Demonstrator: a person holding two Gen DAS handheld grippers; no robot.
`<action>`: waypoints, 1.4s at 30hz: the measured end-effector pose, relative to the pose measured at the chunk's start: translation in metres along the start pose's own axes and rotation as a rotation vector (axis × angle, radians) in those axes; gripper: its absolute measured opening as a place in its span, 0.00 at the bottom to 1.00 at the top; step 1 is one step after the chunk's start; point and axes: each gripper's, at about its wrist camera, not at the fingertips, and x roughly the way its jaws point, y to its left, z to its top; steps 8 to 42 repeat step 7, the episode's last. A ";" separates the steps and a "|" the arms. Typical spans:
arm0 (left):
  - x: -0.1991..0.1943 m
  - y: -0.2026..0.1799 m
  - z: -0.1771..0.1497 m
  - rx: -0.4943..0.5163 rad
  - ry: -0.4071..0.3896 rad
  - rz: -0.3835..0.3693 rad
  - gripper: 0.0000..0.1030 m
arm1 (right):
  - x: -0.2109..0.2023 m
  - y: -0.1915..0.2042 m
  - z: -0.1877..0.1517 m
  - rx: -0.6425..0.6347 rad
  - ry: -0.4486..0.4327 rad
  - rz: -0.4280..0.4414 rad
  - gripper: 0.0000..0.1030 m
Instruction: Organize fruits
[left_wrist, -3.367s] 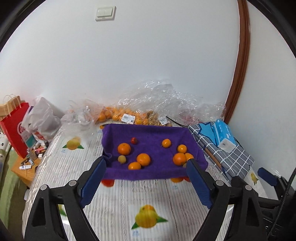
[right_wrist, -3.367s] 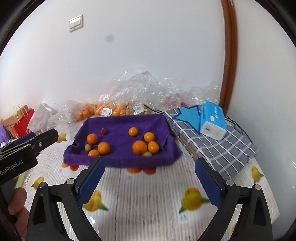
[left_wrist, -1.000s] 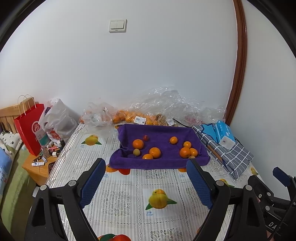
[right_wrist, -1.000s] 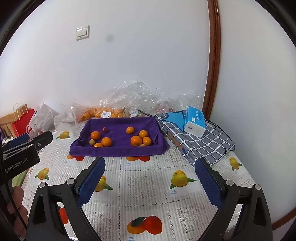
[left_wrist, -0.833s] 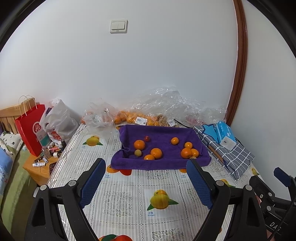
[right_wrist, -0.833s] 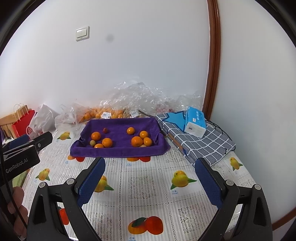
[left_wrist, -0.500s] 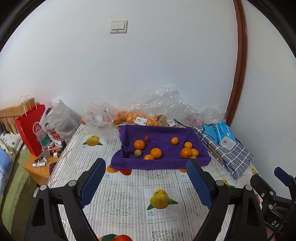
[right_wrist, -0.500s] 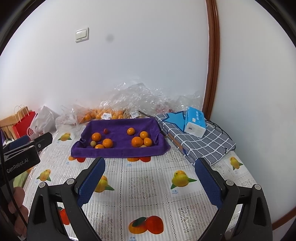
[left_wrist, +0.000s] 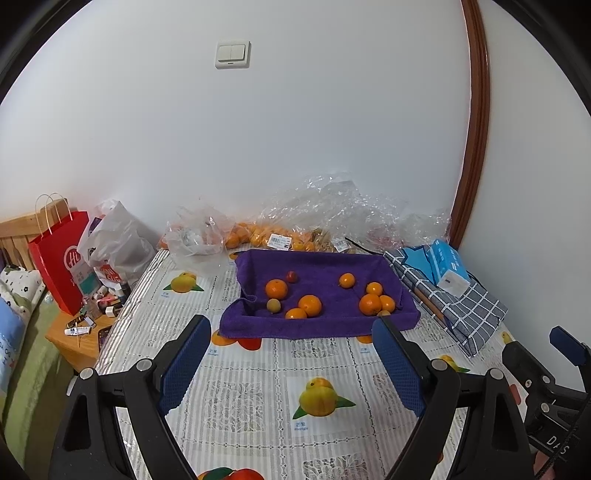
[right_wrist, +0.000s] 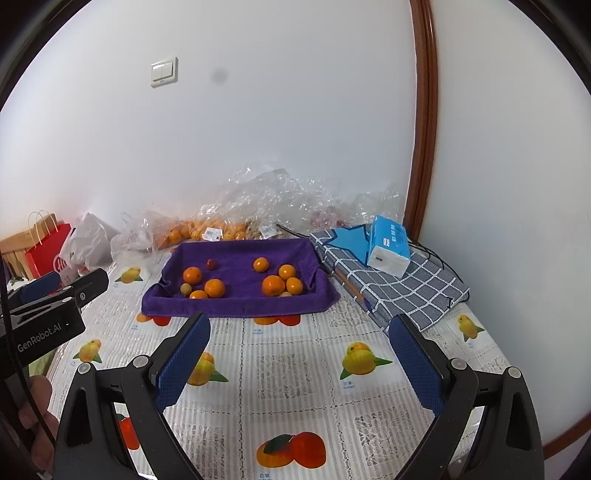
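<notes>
A purple cloth tray (left_wrist: 317, 325) (right_wrist: 236, 304) sits on the table towards the wall. In it lie several oranges (left_wrist: 276, 288) (right_wrist: 273, 285), a small red fruit (left_wrist: 291, 276) (right_wrist: 210, 264) and a small yellowish fruit (left_wrist: 273, 305) (right_wrist: 185, 288). My left gripper (left_wrist: 291, 365) is open and empty, held well back from the tray's front edge. My right gripper (right_wrist: 297, 363) is open and empty, also short of the tray. The right gripper's body shows at the right edge of the left wrist view (left_wrist: 554, 369).
Clear plastic bags with more oranges (left_wrist: 258, 236) lie against the wall behind the tray. A blue tissue pack (right_wrist: 388, 249) rests on a folded checked cloth (right_wrist: 406, 288) at the right. A red paper bag (left_wrist: 61, 258) and a low cluttered stool (left_wrist: 85, 328) stand left of the table.
Both grippers pulled back from the tray over the last seconds, so more of the tablecloth shows. In the last half second little has moved. Both stay open.
</notes>
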 end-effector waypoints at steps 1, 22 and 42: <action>0.001 0.001 -0.001 -0.002 0.002 -0.001 0.86 | 0.000 0.000 -0.001 -0.001 0.000 0.000 0.94; 0.006 0.001 -0.002 0.004 0.007 -0.005 0.86 | 0.004 0.002 -0.002 -0.011 0.009 -0.003 0.94; 0.006 0.001 -0.002 0.004 0.007 -0.005 0.86 | 0.004 0.002 -0.002 -0.011 0.009 -0.003 0.94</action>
